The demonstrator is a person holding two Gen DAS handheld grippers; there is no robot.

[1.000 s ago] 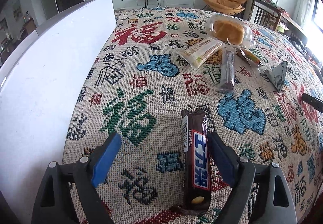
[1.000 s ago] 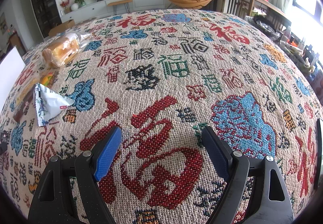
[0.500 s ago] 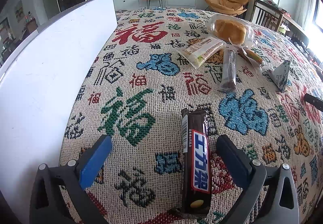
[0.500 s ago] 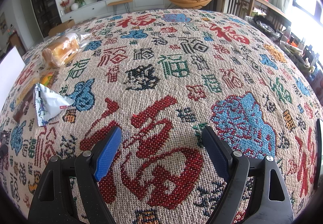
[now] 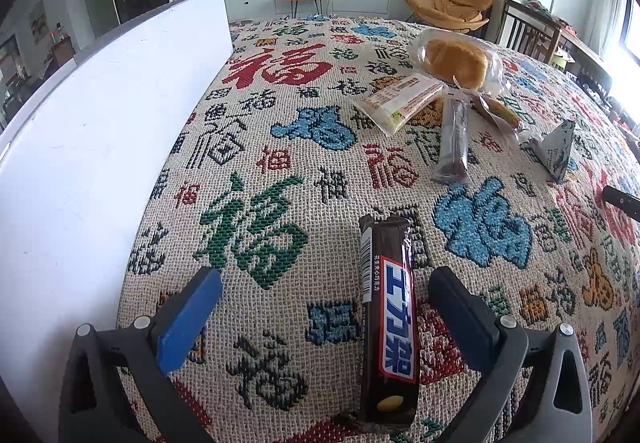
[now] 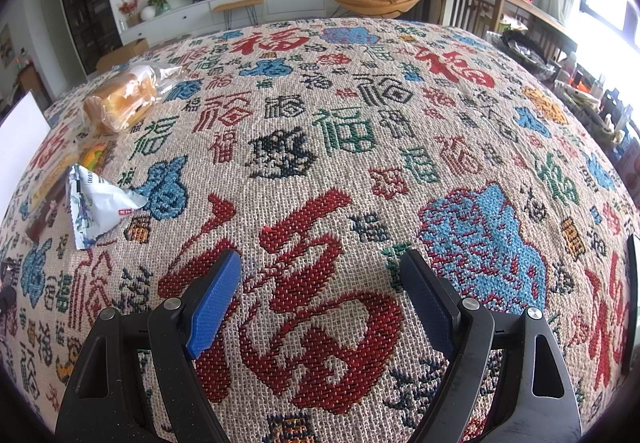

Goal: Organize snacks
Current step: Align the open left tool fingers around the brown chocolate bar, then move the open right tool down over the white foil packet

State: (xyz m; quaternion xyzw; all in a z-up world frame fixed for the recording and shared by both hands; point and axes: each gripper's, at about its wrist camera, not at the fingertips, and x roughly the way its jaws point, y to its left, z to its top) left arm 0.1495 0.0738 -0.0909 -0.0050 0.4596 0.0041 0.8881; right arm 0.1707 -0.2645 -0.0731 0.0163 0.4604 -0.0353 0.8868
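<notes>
Right now the dark brown chocolate bar in its glossy wrapper with a blue-and-white label lies flat on the worktop's woven cloth patterned with red, blue and green characters, inside the span of the left gripper but off-centre, just beside the right-hand finger and well apart from the blue-padded one. Its long axis runs along the pointing direction of the fingers, so they stand either side of its narrow width. Those fingers are spread as wide as they go and press on nothing. The right gripper is also spread, with only bare cloth between its fingers. The remaining snacks, a bagged golden bun, a pale flat packet, a slim dark stick and a triangular foil pouch, cluster farther off, the pouch nearest the right hand. A tall white board stands to the left.
</notes>
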